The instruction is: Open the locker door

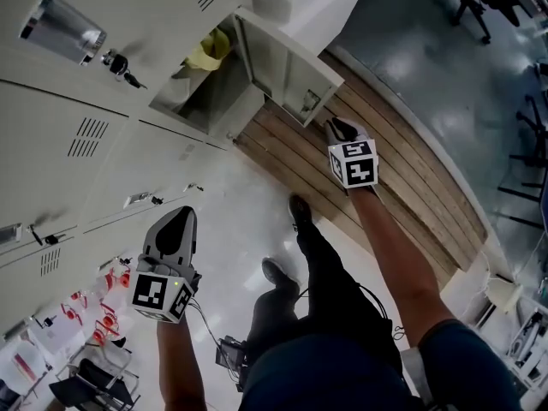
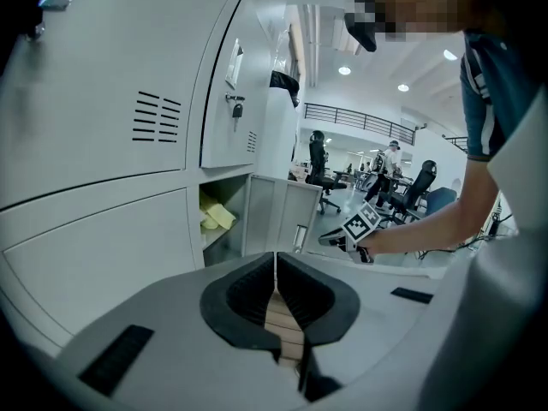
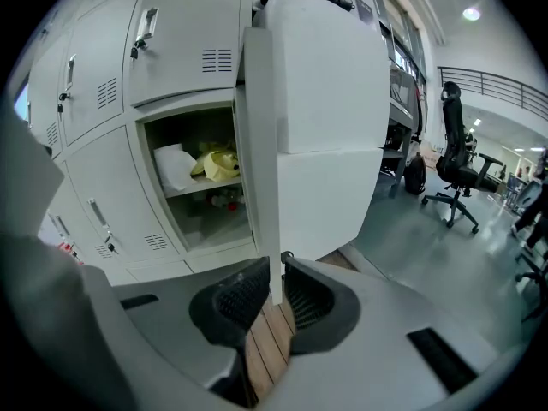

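Locker shelf (image 3: 201,188) with yellow item (image 3: 216,163) and white bundle (image 3: 174,168); wooden plank floor (image 1: 411,197) below

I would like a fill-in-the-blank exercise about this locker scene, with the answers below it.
The locker door stands ____.
The right claw is clamped on the door's ____.
The left claw is shut and holds ____.
The crumpled thing on the shelf is ____ in colour.
Missing words: open; edge; nothing; yellow.

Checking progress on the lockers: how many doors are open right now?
1: the locker door, swung wide, its edge gripped by the right tool. The other doors in view look shut.
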The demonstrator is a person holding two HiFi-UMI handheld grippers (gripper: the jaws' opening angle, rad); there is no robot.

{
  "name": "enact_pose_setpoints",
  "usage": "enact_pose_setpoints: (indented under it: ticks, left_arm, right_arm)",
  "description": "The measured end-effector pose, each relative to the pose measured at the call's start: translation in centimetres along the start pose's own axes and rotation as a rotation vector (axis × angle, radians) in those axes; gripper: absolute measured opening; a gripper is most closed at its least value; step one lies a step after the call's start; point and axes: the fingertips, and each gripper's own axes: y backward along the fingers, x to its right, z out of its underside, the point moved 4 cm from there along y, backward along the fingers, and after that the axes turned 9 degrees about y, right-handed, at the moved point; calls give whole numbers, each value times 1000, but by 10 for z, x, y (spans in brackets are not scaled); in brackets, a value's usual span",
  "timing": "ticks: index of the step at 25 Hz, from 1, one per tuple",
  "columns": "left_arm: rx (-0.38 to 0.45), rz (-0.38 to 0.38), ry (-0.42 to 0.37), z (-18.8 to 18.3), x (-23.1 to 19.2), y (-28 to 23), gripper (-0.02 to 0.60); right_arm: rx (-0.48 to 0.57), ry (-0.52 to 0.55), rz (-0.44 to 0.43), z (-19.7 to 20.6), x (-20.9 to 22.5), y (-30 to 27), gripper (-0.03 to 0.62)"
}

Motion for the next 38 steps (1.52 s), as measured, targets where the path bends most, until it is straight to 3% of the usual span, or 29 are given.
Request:
enact_pose_setpoints:
  ticks: [6, 15, 26, 32, 38]
  left_arm:
    - [32, -2, 2, -19, 22, 26, 26]
    - [110, -35, -4, -44, 49, 94, 26]
    - [202, -141, 20, -50, 39, 206, 26]
    - [276, -133, -23, -70, 33, 243, 26]
    - [330, -151, -54, -67, 39, 297, 26]
  right_arm:
    - [16, -48, -16, 0, 0, 59, 74]
    - [162, -85, -68, -53, -13, 155, 64]
    - [317, 23, -181, -146, -79, 251, 60]
    - [410, 98, -234, -190, -108, 310, 57]
    - [485, 159, -341, -210, -155, 379, 44]
